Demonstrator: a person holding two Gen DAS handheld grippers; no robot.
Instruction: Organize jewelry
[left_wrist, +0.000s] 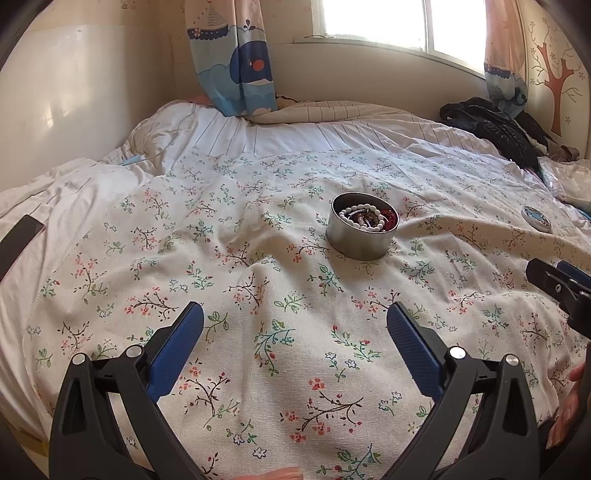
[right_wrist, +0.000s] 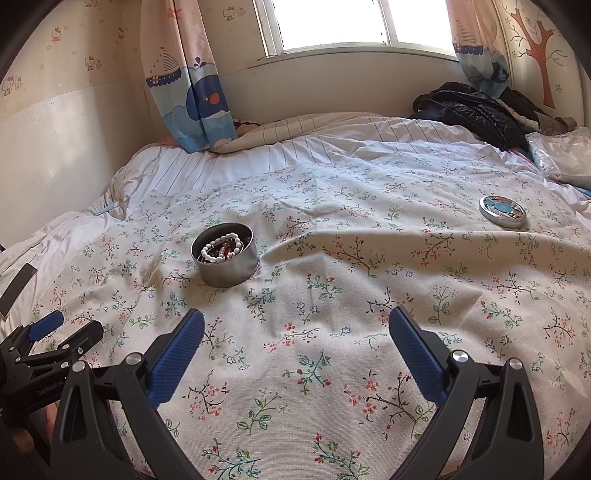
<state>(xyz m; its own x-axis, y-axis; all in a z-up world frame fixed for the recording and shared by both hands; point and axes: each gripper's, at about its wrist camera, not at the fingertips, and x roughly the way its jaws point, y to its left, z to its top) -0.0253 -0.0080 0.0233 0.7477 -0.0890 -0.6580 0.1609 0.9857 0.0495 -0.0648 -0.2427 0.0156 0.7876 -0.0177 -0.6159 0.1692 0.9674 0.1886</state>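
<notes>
A round silver tin stands open on the flowered bedspread. It holds a white bead bracelet and dark red jewelry. The tin also shows in the right wrist view, with the bracelet inside. Its round lid lies flat on the bed far to the right; it shows in the left wrist view too. My left gripper is open and empty, short of the tin. My right gripper is open and empty, to the right of the tin.
The flowered cloth covers a rumpled bed. A black jacket lies at the far right corner. A plastic bag lies by it. Curtains hang at the back wall. A dark flat object lies at the left edge.
</notes>
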